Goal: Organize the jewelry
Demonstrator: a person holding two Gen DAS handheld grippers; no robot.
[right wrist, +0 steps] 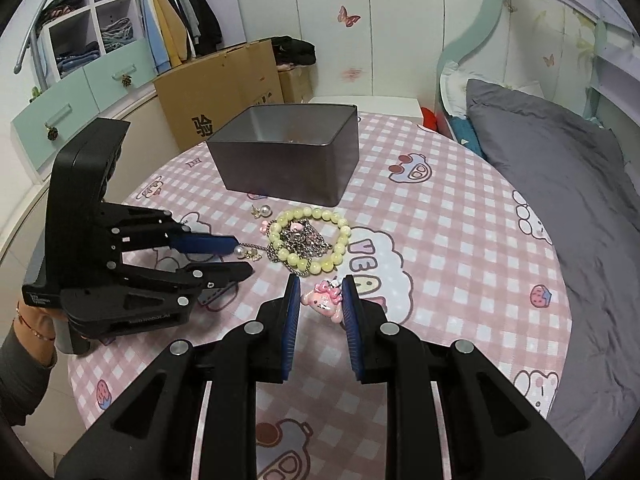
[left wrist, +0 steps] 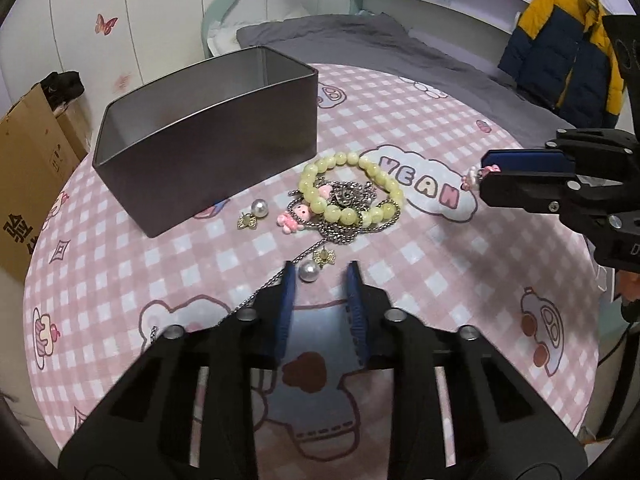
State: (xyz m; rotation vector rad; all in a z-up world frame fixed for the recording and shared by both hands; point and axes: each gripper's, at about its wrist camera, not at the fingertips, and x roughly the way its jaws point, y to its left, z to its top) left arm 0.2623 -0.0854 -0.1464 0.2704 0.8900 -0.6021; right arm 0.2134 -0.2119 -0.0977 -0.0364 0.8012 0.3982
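Right gripper (right wrist: 321, 298): we've got the pink cat charm (right wrist: 324, 303) clamped between the blue pads, lifted clear of the cloth; in the left wrist view the charm (left wrist: 478, 173) pokes out past the fingertips of the gripper (left wrist: 482, 178).
Left gripper (left wrist: 319, 278): our fingers stand apart, nothing gripped, tips right at the near pearl earring (left wrist: 310, 271); from the right wrist view that gripper (right wrist: 242, 258) has the earring (right wrist: 241, 251) just under its upper finger.
Tin box (left wrist: 208, 160): open-topped, dark grey, standing on the table's far left; from the right wrist view it (right wrist: 286, 172) sits behind the jewelry pile.
Bead bracelet (left wrist: 352, 188): pale yellow-green, lying flat on the tablecloth (left wrist: 400, 264), just beside the box.
Silver chain (left wrist: 348, 216): heaped inside and under the bracelet ring, with a strand trailing toward our left fingers.
Second pink charm (left wrist: 294, 218): lying at the bracelet's left edge, touching it.
Far pearl earring (left wrist: 256, 210): on the cloth, between the charm and the box wall.
Background: cardboard box (right wrist: 220, 96) behind the table, grey bedding (right wrist: 560, 184) to the right.
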